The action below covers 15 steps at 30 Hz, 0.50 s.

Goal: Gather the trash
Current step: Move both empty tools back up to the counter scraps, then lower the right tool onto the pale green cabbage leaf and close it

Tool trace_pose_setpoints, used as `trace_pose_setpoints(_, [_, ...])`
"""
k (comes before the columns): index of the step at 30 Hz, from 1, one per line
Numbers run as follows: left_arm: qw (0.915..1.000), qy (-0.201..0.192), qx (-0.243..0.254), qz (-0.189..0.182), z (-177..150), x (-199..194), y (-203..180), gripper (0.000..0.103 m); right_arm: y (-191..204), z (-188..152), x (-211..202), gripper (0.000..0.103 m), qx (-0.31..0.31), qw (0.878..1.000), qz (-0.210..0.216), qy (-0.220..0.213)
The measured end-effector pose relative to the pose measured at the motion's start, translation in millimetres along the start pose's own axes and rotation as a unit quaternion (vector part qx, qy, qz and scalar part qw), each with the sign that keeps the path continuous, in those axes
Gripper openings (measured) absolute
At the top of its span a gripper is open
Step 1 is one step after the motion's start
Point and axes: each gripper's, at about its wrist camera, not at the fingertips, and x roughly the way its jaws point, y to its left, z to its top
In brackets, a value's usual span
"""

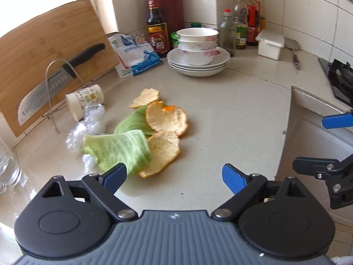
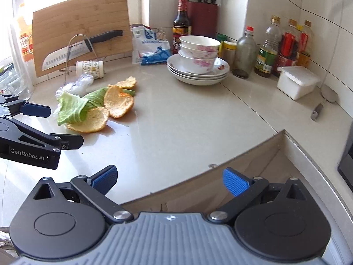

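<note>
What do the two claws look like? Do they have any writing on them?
Both match. The left claw has two blue ribbed pads on black jointed arms with silver screws, two round black discs, and a grey ridged body behind. The right claw looks the same. Seen from the side in the right wrist view, the left one carries white lettering, "GenRobot.AI". No cables or sleeves show.

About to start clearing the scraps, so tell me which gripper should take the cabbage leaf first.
Left. The left gripper is open right at the near edge of the cabbage leaf, jaws spread wide. The right gripper is also open but hangs over the counter edge, farther from the pile.
</note>
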Motion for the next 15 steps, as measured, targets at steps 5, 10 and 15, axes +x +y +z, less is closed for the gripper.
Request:
trace_pose_setpoints(5, [0.9986, -0.008, -0.035, 0.039, -5.1, -6.7, 29.7, 0.094, 21.3, 25.7, 19.5, 0.103, -0.039, 0.998, 0.050, -0.010])
trace_pose_setpoints(10, [0.9954, -0.010, -0.064, 0.070, -12.1, -11.7, 61.4, 0.094, 51.4, 54.3, 47.9, 0.103, -0.088, 0.991, 0.103, -0.013])
trace_pose_setpoints(15, [0.9929, 0.000, -0.079, 0.088, -22.8, -13.0, 81.7, 0.093, 83.6, 82.4, 82.8, 0.103, -0.134, 0.980, 0.144, -0.010])
